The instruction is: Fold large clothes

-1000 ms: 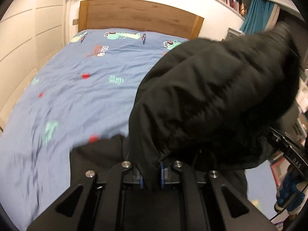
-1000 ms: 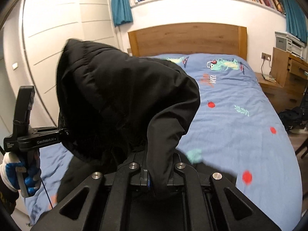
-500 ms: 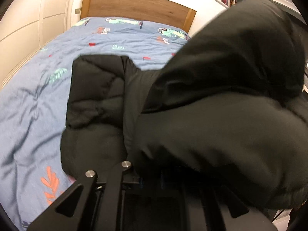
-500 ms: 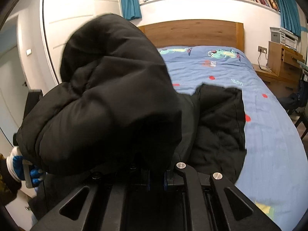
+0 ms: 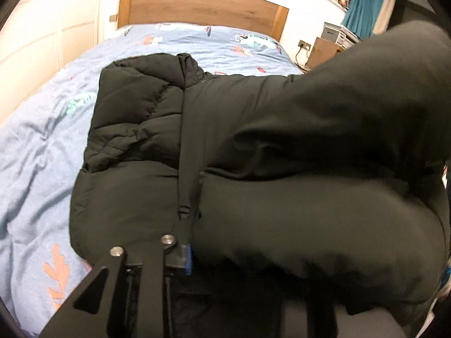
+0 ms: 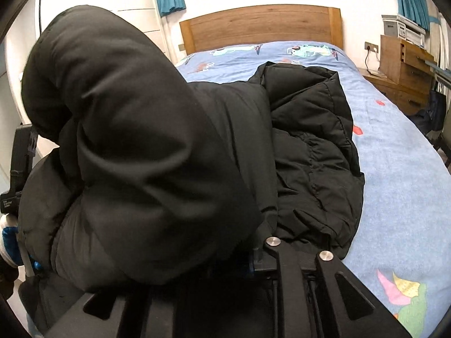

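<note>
A black puffy jacket (image 5: 135, 129) lies on the blue patterned duvet (image 5: 36, 169). Its near part is folded into a thick bulge (image 5: 324, 169) that hangs over both grippers. In the left wrist view my left gripper (image 5: 222, 250) has its jaws opening. Only one of its fingers (image 5: 180, 250) with a blue pad shows, and the jacket fills the gap. In the right wrist view the jacket (image 6: 310, 146) spreads ahead. My right gripper (image 6: 229, 253) is starting to open. Fabric rests against its visible finger (image 6: 262, 256); the other finger is buried.
A wooden headboard (image 6: 259, 25) closes the bed's far end. A wooden cabinet (image 6: 403, 64) with a printer stands at the right, and white wardrobe doors (image 5: 50, 42) at the left. A gloved hand (image 6: 8, 242) holds the left gripper's handle (image 6: 22, 155).
Both grippers came down toward the bed with the jacket's edge. The jacket, held up before, now lies folded on the duvet. The visible fingers have moved outward.
</note>
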The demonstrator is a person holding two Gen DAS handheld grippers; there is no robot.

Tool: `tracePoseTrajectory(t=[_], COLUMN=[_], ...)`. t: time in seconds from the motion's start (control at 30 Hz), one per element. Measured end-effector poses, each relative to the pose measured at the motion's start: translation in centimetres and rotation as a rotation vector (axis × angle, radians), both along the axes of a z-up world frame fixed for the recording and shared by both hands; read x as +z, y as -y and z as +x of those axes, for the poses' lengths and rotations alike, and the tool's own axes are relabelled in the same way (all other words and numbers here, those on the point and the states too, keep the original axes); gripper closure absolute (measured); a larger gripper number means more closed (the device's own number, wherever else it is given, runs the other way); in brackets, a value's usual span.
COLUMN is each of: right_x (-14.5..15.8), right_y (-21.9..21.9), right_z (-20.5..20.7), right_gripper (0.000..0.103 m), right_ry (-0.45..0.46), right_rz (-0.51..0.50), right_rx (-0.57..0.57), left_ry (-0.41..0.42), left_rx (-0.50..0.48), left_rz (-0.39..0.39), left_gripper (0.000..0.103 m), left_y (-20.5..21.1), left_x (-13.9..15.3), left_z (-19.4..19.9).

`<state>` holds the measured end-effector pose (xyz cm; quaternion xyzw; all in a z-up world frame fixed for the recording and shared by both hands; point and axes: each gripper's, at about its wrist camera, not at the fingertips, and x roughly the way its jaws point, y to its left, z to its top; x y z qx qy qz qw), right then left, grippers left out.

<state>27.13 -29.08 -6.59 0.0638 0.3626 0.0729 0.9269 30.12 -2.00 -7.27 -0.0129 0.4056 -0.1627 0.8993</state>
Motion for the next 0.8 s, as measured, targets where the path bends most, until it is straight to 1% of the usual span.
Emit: tracePoseTrajectory(t=[0.07,0.1,0.13,0.2,0.23,0.27,0.33,0.37,0.47,0.5,0.6,0.7,0.73,0.8], right_x=[-0.2,-0.2,-0.1,0.0,0.0,0.1,-0.2,-0.4,-0.9,-1.0,-1.3,-0.9,-0.3,1.7], right_y=[0.0,0.1,0.0,0.0,0.1,0.1,0.1,0.3,1.0,1.3,2.3,4.3,4.9,4.6], right_z=[0.2,0.2,-0.1,-0.3,-0.5,-0.7,-1.6,-1.8,-2.5,-2.4,-3.4,-4.4,-4.6,-5.7], right_gripper=[0.079,0.077,0.073,0.063,0.054,0.048,0.045,0.042,0.041,0.041,0.041,0.041,0.041,0.041], right_ry=[0.003,0.005,0.007,0.009,0.008,0.008,0.002,-0.008,-0.029,-0.035,-0.055,-0.063,-0.06,-0.03], right_rz=[-0.007,-0.007,-0.006,-0.008,-0.01,-0.018,-0.029,-0.031,-0.037,-0.038,-0.042,-0.041,-0.041,-0.039], right_rx=[0.001,0.0,-0.001,0.0,0.001,0.0,0.0,-0.003,-0.02,-0.025,-0.054,-0.09,-0.104,-0.116], left_ry=[0.014,0.017,0.018,0.001,-0.011,-0.016,-0.026,-0.032,-0.045,-0.049,-0.058,-0.042,-0.032,-0.003], left_rx=[0.003,0.01,0.022,0.026,0.027,0.03,0.031,0.032,0.044,0.05,0.085,0.111,0.112,0.101], left_rz=[0.018,0.022,0.026,0.016,0.01,0.012,0.019,0.021,0.034,0.036,0.034,0.006,-0.006,-0.021], left_gripper=[0.065,0.059,0.053,0.051,0.051,0.051,0.051,0.051,0.051,0.051,0.051,0.051,0.051,0.051], left_y=[-0.1,-0.1,-0.2,-0.5,-0.8,-1.1,-1.6,-1.8,-2.9,-4.1,-5.9,-7.3,-7.5,-7.5], left_x=[0.1,0.0,0.0,-0.3,-0.5,-0.7,-0.9,-1.0,-0.9,-0.6,-0.3,1.6,2.4,4.7], left_z=[-0.5,-0.7,-1.0,-1.3,-1.6,-1.8,-2.6,-3.0,-4.3,-4.3,-6.2,-7.8,-7.7,-7.5])
